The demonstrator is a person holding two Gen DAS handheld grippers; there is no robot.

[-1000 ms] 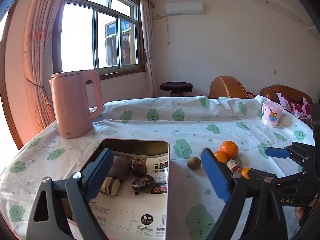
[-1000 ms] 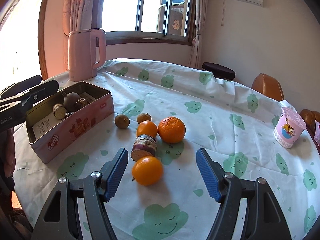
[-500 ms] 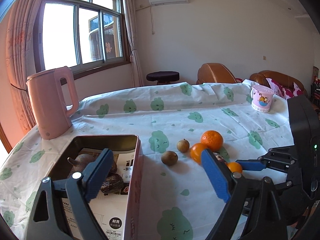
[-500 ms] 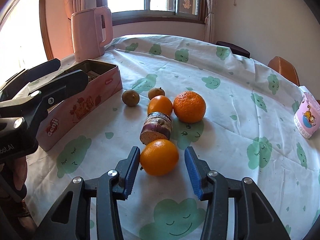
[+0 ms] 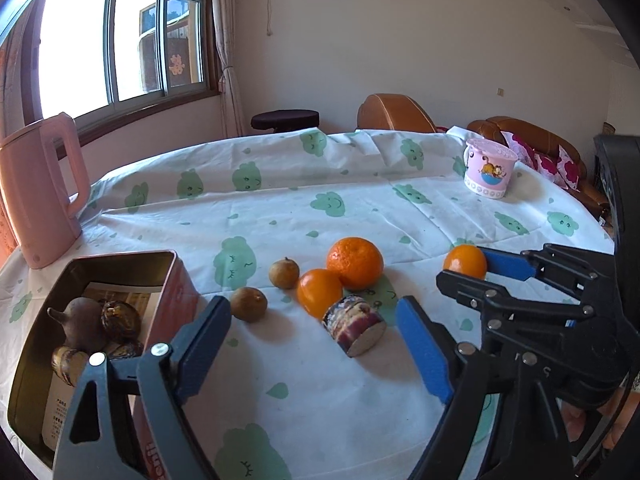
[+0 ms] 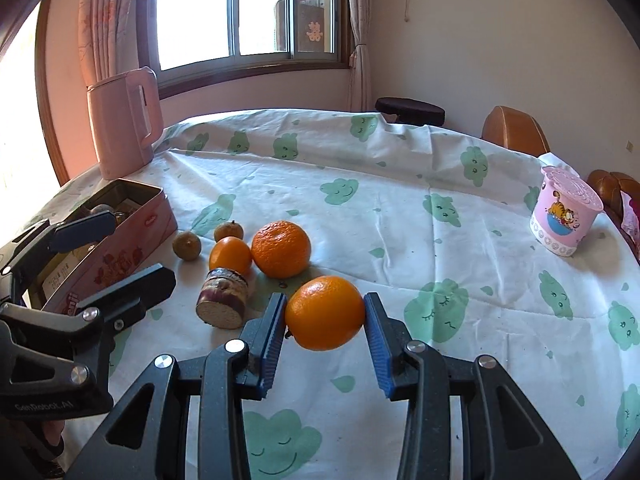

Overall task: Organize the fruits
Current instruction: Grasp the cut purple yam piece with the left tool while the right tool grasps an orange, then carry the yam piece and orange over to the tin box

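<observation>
— So, what does the right gripper (image 6: 324, 322) have?

— An orange (image 6: 325, 312), pinched between both blue pads, lifted off the tablecloth (image 6: 400, 208). Ahead and to its left sit a cut purple yam piece (image 6: 222, 300), a small orange (image 6: 230, 255), a big mandarin (image 6: 281, 248) and two brown fruits (image 6: 186, 245).

— And the left gripper (image 5: 316, 350)?

— Spread wide, holding nothing. The yam piece lies between its fingers, farther ahead. Beside its left finger stands the pink tin (image 5: 164, 304), with dark fruits inside.

— Any writing?

— "GenRobot.AI" on the left gripper's body in the right view. The tin's red lettering is only partly readable. A pink cartoon cup (image 6: 564, 210) stands well off to the right.
</observation>
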